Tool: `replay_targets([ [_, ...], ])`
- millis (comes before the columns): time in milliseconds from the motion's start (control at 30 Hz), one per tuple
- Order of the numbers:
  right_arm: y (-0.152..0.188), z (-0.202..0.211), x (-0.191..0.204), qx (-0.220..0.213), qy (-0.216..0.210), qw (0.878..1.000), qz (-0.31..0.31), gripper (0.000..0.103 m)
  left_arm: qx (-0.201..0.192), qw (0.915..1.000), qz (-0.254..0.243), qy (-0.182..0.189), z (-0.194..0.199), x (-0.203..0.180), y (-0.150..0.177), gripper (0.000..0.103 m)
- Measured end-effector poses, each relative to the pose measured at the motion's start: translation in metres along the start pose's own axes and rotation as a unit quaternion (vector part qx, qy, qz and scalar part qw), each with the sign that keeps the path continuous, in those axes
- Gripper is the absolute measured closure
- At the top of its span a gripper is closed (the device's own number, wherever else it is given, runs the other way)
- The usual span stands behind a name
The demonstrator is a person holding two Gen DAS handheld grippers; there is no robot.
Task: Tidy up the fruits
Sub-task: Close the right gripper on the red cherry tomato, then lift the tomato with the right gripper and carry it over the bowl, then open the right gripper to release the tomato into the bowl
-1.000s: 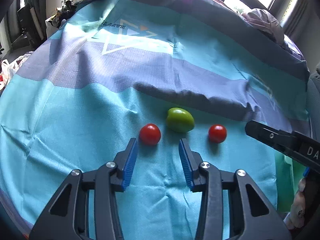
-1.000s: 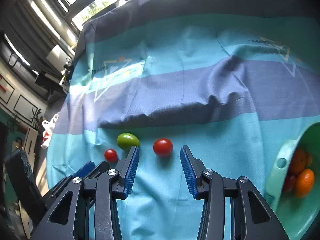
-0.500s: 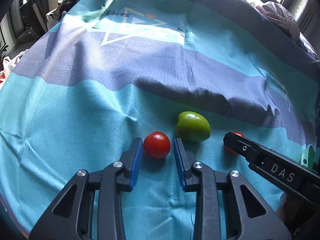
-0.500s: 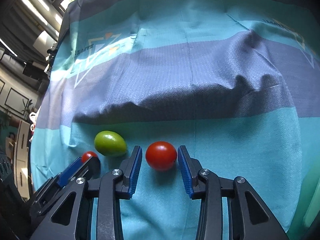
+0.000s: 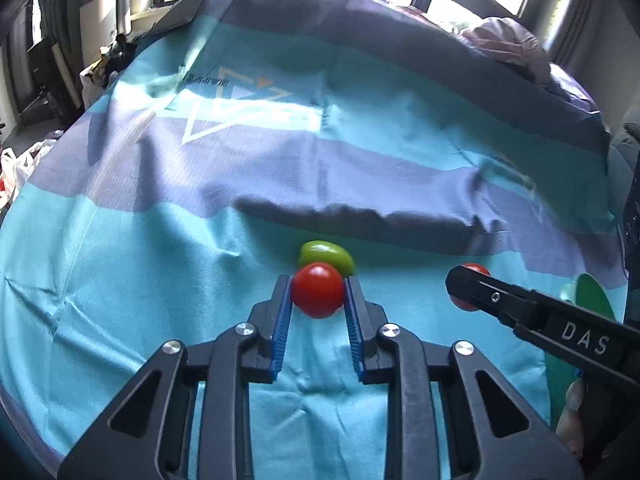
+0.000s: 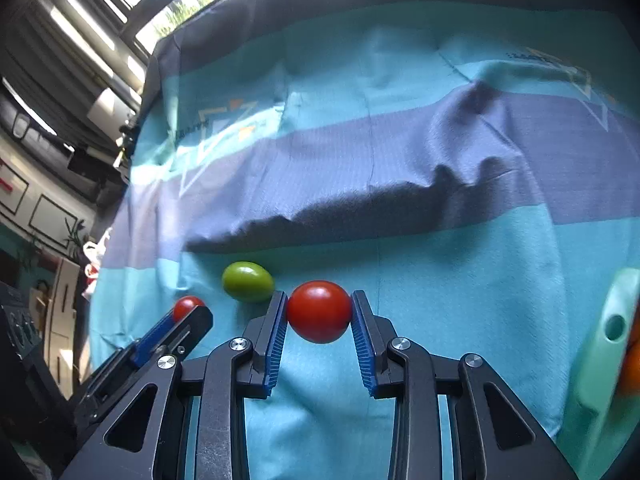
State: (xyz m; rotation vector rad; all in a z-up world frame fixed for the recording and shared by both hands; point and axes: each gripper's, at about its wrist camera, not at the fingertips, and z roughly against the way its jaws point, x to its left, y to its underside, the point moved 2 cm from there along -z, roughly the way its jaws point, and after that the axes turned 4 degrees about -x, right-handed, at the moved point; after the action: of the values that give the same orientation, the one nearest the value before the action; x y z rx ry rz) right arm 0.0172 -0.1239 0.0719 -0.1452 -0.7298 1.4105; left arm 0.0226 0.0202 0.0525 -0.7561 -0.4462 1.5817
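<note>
Two red tomatoes and a green oval fruit (image 5: 328, 256) lie in a row on a teal and purple cloth (image 5: 160, 280). My left gripper (image 5: 316, 280) is shut on the left tomato (image 5: 318, 290), blue pads pressing both its sides, just in front of the green fruit. My right gripper (image 6: 319, 298) has its jaws closing on the right tomato (image 6: 319, 311), and both pads touch it. The green fruit (image 6: 248, 282) sits free between the two grippers. The left wrist view shows the right gripper's finger (image 5: 520, 308) hiding part of the right tomato (image 5: 474, 270).
A pale green basket (image 6: 600, 340) with orange fruit (image 6: 632, 364) stands at the right edge of the cloth. A raised fold of purple cloth (image 6: 360, 208) runs just behind the fruits. Furniture and windows lie beyond the table.
Both grippers moved forward around their tomatoes and closed from wide open onto them. The left tomato now overlaps the green fruit in the left wrist view.
</note>
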Motion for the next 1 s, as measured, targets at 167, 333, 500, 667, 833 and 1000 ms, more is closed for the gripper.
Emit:
replay_targets([
  [167,0.009,0.071,-0.022,-0.076,0.006,0.997,-0.032,0.069,-0.025,0.9952,-0.053,0.078,0.032,-0.051,0.009,0.077],
  [333,0.027,0.124,-0.065,-0.124,0.028,0.989,-0.078,0.069,-0.014,0.9807,-0.085,0.175,0.051,-0.11,0.023,0.077],
  [500,0.043,0.147,-0.113,-0.148,0.07,0.978,-0.129,0.069,0.009,0.9659,-0.143,0.216,0.049,-0.164,0.043,0.077],
  [667,0.053,0.16,-0.145,-0.158,0.113,0.969,-0.154,0.069,0.034,0.9547,-0.182,0.233,0.038,-0.194,0.055,0.077],
  [833,0.055,0.162,-0.16,-0.155,0.127,0.965,-0.167,0.069,0.039,0.9471,-0.205,0.244,0.032,-0.214,0.062,0.076],
  [1000,0.058,0.159,-0.165,-0.148,0.137,0.965,-0.166,0.068,0.044,0.9449,-0.189,0.263,0.033,-0.216,0.06,0.067],
])
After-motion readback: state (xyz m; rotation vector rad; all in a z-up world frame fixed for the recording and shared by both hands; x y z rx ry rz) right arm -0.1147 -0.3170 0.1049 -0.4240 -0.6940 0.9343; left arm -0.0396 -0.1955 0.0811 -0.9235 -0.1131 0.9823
